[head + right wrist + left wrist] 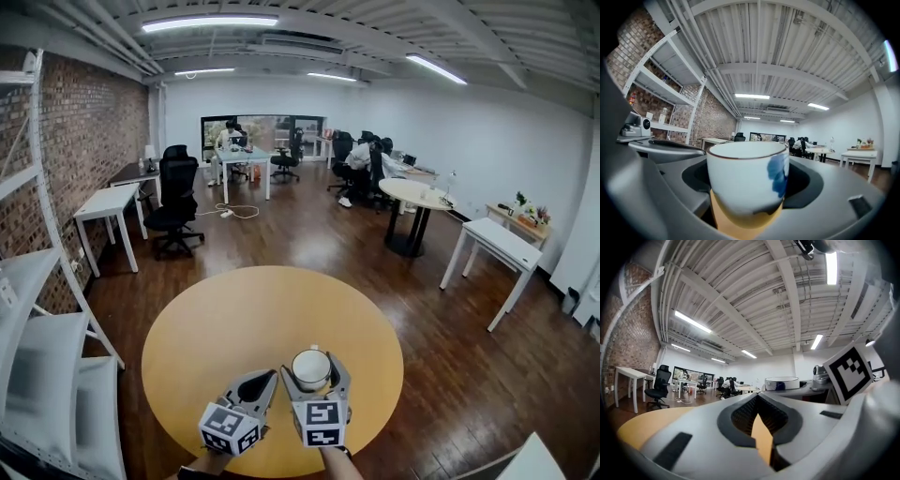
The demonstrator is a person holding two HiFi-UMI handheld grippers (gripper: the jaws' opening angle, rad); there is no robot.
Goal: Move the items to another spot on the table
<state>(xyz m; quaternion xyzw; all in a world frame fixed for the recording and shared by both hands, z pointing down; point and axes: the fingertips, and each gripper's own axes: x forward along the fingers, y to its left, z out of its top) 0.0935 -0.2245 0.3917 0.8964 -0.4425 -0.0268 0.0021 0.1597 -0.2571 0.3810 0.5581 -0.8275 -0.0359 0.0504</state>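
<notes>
A white cup (311, 367) with a blue mark sits between the jaws of my right gripper (313, 364), over the near part of the round yellow table (216, 319). In the right gripper view the cup (747, 180) fills the gap of that gripper (749, 190), and the jaws press its sides. I cannot tell whether it rests on the table or hangs just above it. My left gripper (268, 377) lies close beside it on the left, shut with nothing in it. Its jaws meet at the tip (757, 398), and the cup's rim (782, 382) shows past them to the right.
The table's front edge lies just under both grippers. White shelving (37, 356) stands at the left by a brick wall. A small white table (497, 246) and a round white table (414, 195) stand farther off on the wooden floor, with office chairs and seated people at the back.
</notes>
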